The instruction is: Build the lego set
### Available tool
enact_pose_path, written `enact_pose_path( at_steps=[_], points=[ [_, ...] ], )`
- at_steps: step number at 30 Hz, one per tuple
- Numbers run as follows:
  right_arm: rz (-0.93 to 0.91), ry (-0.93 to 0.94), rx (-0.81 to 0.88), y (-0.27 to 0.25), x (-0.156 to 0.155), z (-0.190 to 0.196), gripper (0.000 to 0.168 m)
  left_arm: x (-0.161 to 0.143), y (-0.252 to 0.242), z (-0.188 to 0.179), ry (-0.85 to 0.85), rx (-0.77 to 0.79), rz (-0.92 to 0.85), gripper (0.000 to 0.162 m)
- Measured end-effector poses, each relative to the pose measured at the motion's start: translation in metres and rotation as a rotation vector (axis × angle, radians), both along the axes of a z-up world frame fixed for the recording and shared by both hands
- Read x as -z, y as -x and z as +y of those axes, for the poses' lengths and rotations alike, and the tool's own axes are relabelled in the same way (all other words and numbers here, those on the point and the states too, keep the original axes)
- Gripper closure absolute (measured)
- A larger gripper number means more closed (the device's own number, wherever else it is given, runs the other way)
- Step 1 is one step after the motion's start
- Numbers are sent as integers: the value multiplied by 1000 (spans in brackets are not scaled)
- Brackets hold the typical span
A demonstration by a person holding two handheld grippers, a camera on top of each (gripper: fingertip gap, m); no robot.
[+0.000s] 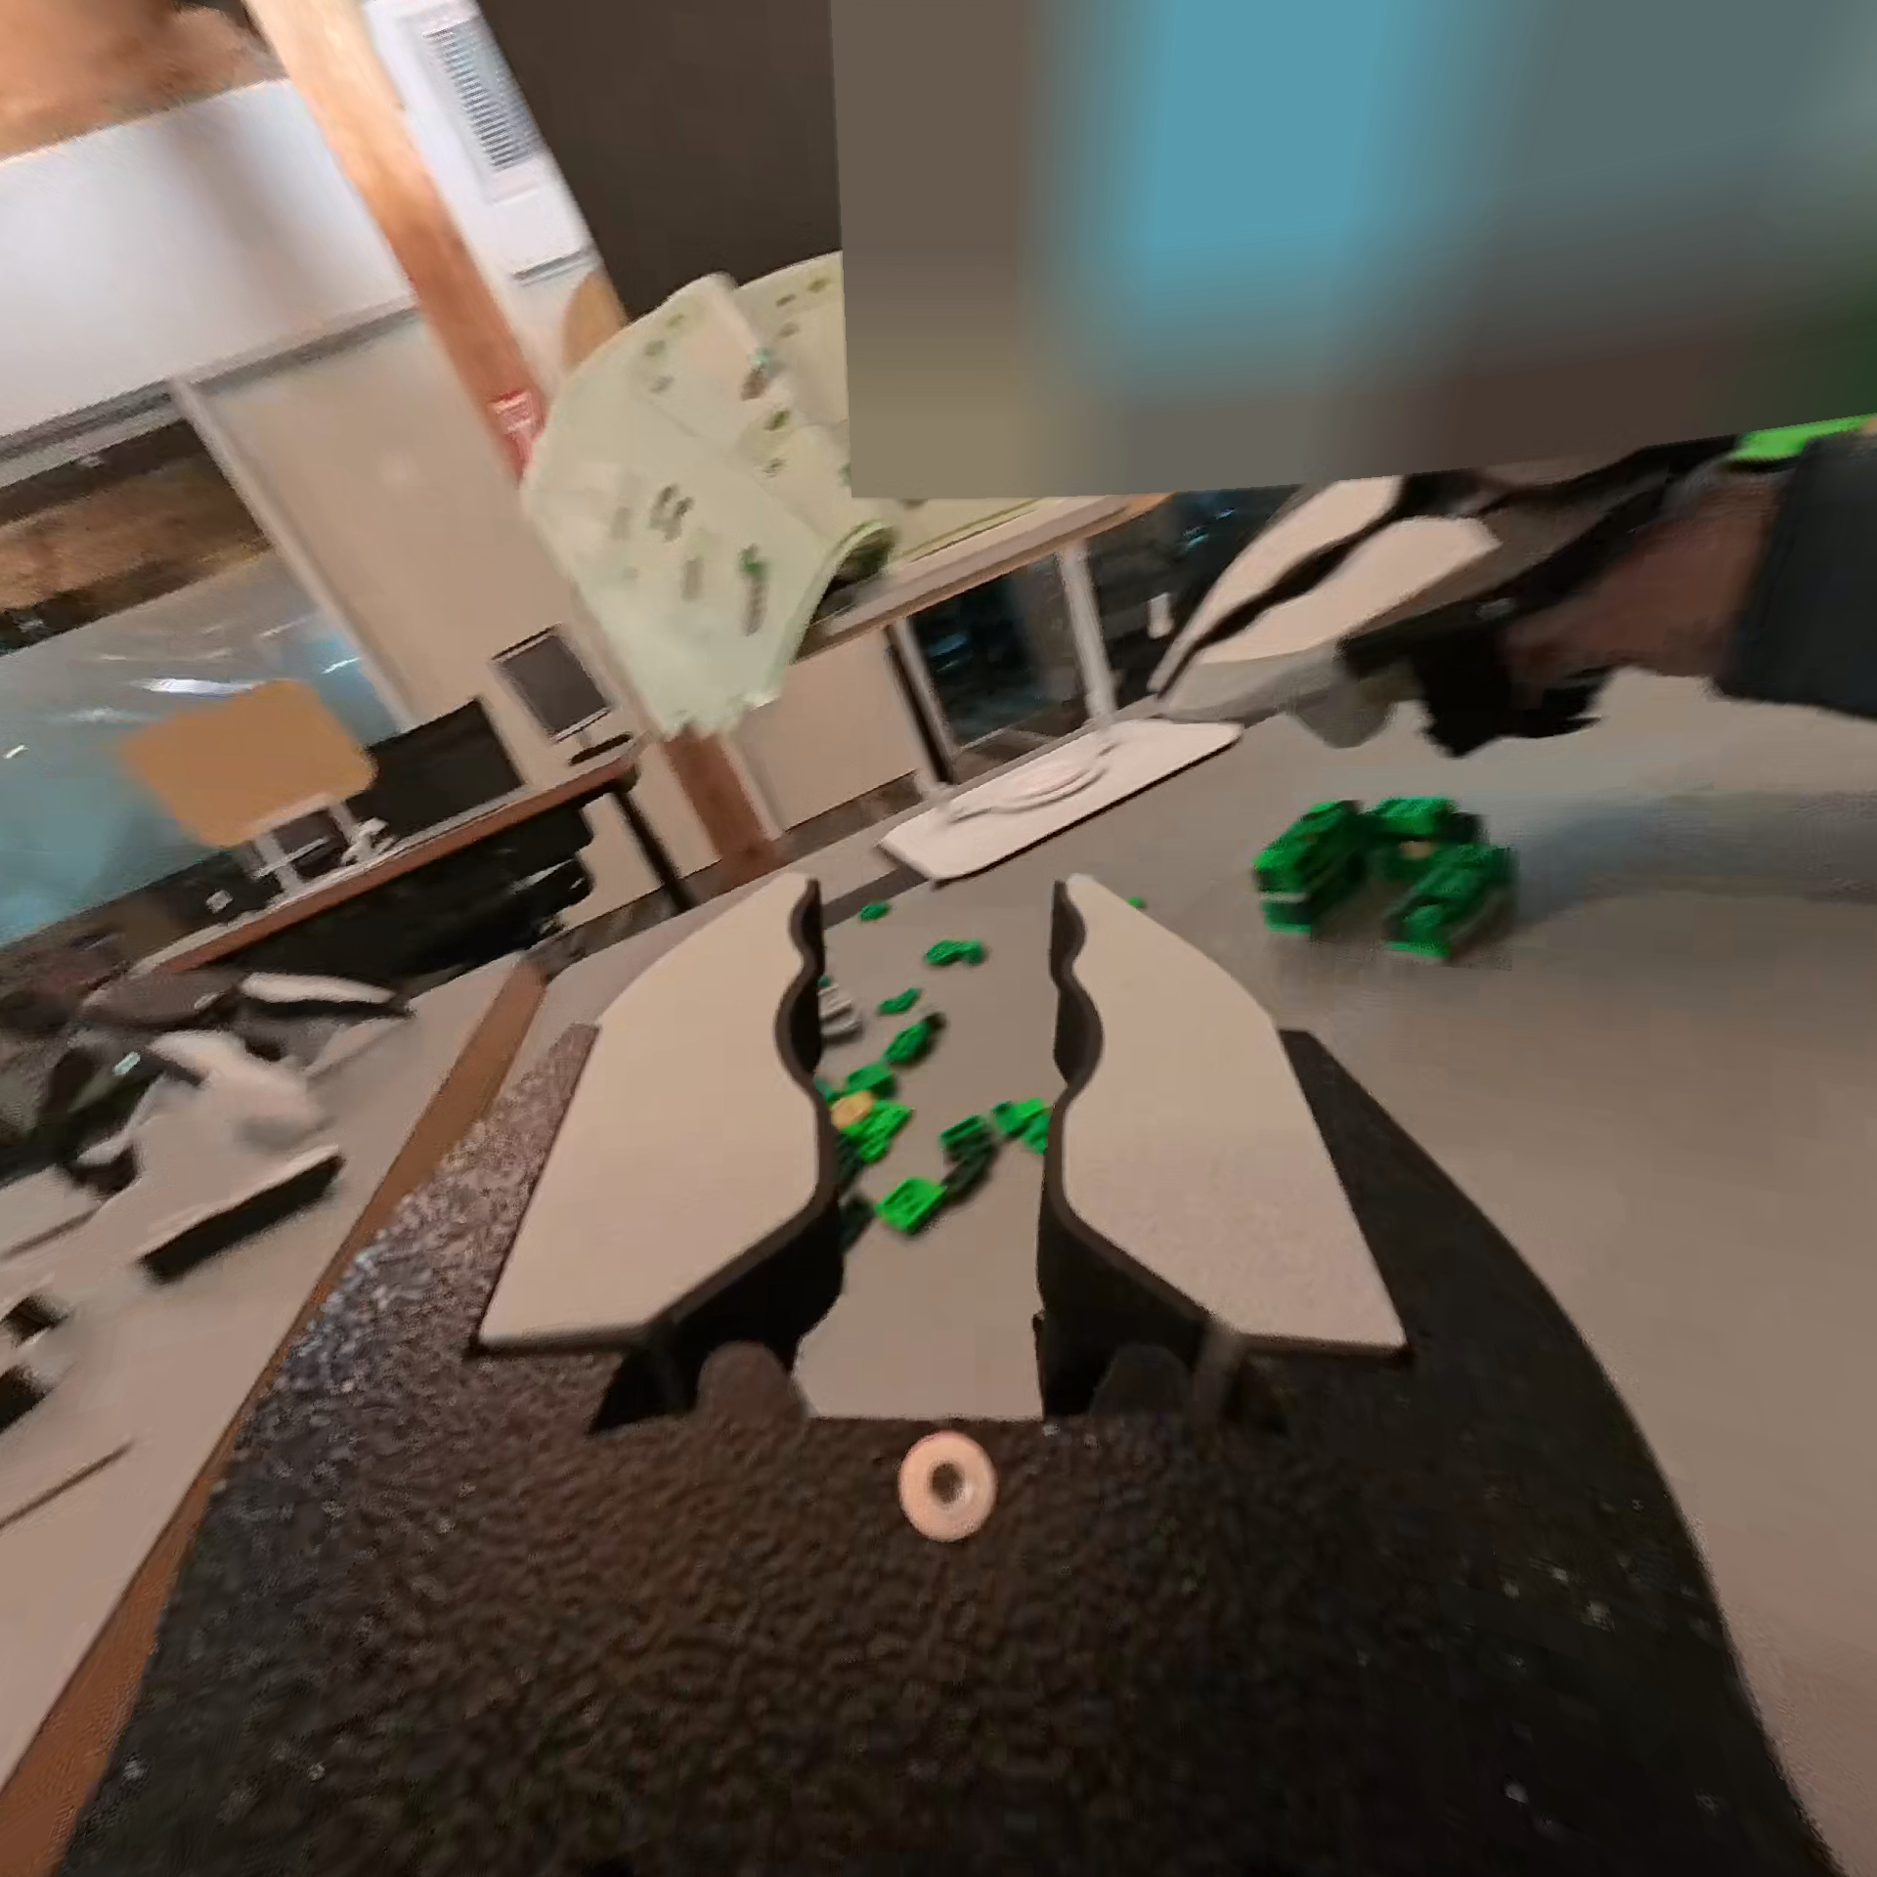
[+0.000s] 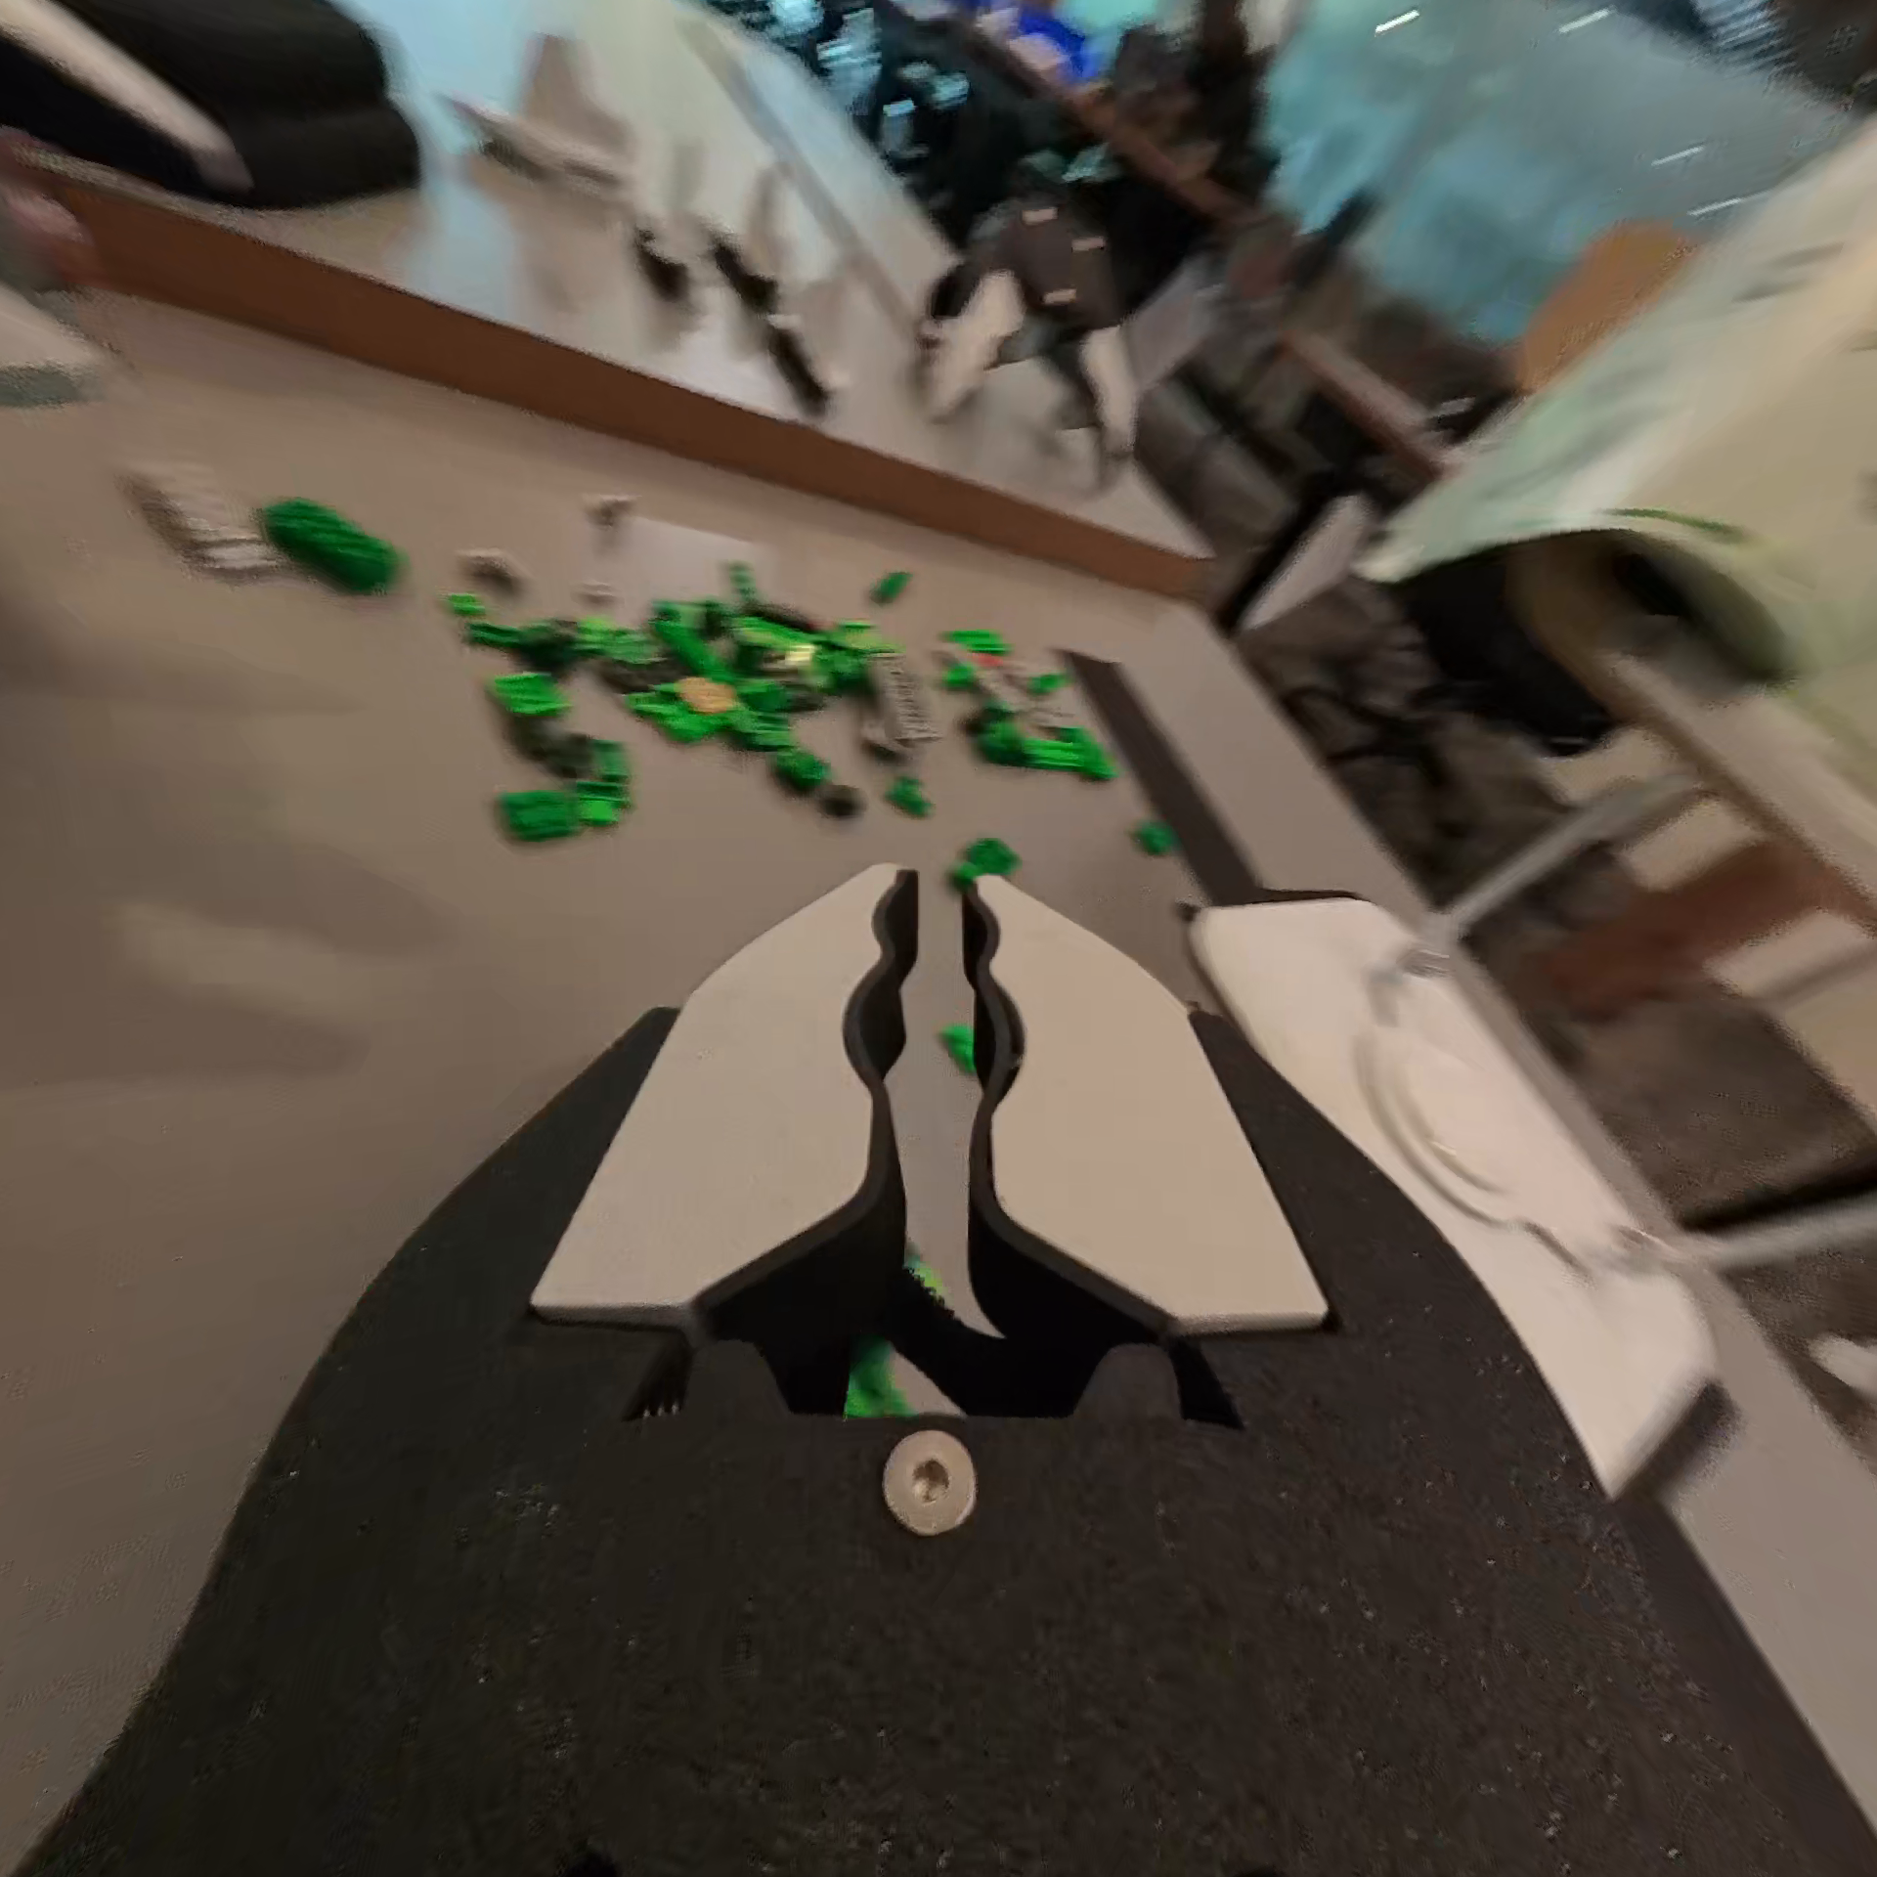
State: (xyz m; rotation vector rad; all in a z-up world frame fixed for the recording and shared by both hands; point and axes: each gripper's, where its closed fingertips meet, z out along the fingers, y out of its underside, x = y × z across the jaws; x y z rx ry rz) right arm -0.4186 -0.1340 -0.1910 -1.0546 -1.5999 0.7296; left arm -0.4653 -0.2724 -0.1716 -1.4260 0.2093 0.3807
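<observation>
Several loose green lego pieces (image 1: 914, 1107) lie scattered on the grey table (image 1: 1524, 1219). My left gripper (image 1: 940, 894) is open and empty, low over them, and they show between its fingers. A partly built green model (image 1: 1381, 874) stands to the right. My right gripper (image 1: 1199, 620) hovers above and behind the model, held by a hand. In the right wrist view my right gripper (image 2: 940, 889) is almost shut with nothing visible between its tips. The pile of loose pieces (image 2: 711, 691) lies ahead of it. A bit of green (image 2: 874, 1371) shows beneath its base.
An open instruction booklet (image 1: 691, 508) hangs above the table's far side and also shows in the right wrist view (image 2: 1625, 406). A white flat tray (image 1: 1056, 792) lies near the far edge (image 2: 1422, 1117). The table's brown edge (image 2: 609, 396) runs behind the pieces. Desks and chairs stand beyond.
</observation>
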Motion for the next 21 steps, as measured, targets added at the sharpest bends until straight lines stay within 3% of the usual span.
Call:
enact_pose_path(
  at_steps=[4,7,14,21],
  points=[
    [-233,77,-185,19,24,-55,155,2,41,-8,3,-96,-137,121],
    [-358,96,-225,32,36,-80,150,3,52,-11,-3,-126,-189,122],
    [-614,204,-162,46,82,-90,140,5,45,-8,10,-107,-170,124],
    [-636,186,-164,59,94,-89,138,4,44,-8,7,-87,-194,125]
  ],
)
